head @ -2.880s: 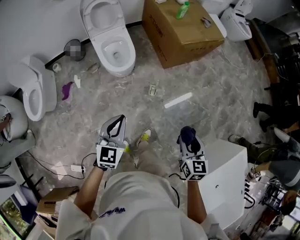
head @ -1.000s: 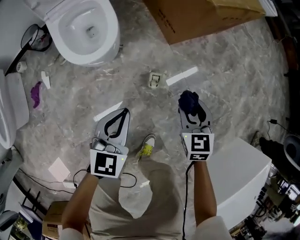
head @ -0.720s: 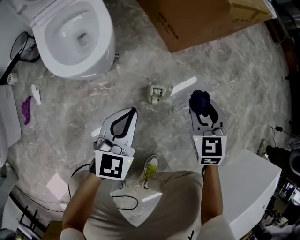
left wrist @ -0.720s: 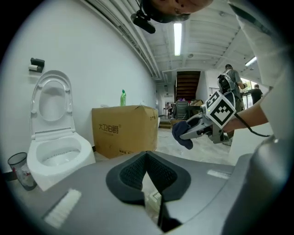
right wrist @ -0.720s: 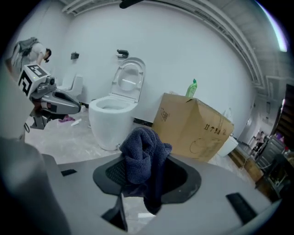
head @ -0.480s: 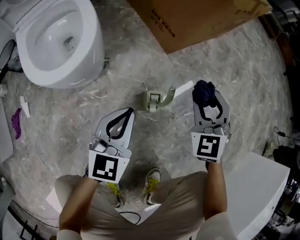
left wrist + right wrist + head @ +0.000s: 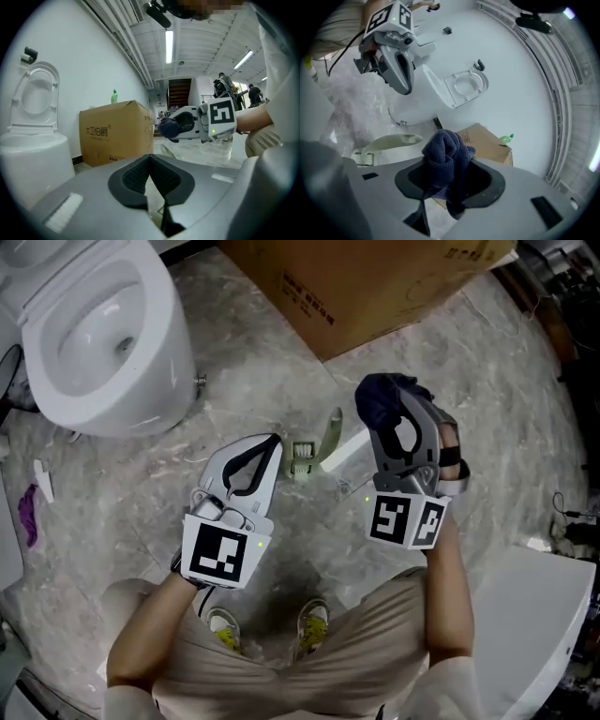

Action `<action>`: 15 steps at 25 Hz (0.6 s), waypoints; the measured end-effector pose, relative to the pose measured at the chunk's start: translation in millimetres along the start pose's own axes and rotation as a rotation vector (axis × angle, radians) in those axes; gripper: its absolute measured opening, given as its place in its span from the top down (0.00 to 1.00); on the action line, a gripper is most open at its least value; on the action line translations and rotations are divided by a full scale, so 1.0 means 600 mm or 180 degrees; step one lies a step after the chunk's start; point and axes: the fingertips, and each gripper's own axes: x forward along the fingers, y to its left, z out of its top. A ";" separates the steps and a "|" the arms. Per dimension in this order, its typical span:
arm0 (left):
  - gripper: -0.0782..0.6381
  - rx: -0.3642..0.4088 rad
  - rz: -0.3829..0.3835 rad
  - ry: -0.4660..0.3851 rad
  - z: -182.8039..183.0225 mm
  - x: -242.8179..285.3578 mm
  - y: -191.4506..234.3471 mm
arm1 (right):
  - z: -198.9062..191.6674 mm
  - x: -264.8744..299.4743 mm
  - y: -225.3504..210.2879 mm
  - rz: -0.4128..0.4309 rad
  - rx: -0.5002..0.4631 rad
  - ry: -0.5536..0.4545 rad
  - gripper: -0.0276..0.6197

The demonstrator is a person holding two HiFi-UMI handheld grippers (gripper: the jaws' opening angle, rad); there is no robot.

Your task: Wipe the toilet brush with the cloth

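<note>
The brush (image 7: 305, 459) lies on the floor (image 7: 469, 390), pale green, head toward the person and curved handle pointing away, between the two grippers and just ahead of the left one's tip. The cloth (image 7: 373, 397), dark blue and bunched, is pinched in the right gripper (image 7: 394, 418), whose jaws are clamped on it; most of the wad sticks out past the tips. The left gripper (image 7: 150, 161) has its jaws pressed together with nothing in them.

Wiping has not begun: cloth and brush are apart. The likely need is for the left jaws to part and take the handle at its raised curve, so the brush is steady while the loose end of the cloth is drawn along it. Wiping it loose on the floor would probably just push it about.

A white strip (image 7: 345, 450) lies just beside the handle and could be caught by mistake. The toilet (image 7: 94, 334) and a cardboard box (image 7: 366, 277) stand well beyond.
</note>
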 end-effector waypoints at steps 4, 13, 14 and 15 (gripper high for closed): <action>0.89 -0.0019 -0.0030 0.0008 -0.001 0.004 0.002 | 0.006 -0.005 0.017 0.0043 -0.0199 0.0102 0.67; 0.89 0.0006 -0.0038 0.0107 -0.034 0.012 0.011 | 0.008 -0.002 0.069 0.0348 -0.0406 0.0229 0.67; 0.89 -0.0020 -0.0044 0.0126 -0.038 0.013 0.012 | 0.007 -0.003 0.073 0.0369 -0.0405 0.0243 0.67; 0.89 -0.0047 -0.0054 0.0141 -0.042 0.014 0.011 | 0.005 -0.004 0.077 0.0390 -0.0406 0.0260 0.67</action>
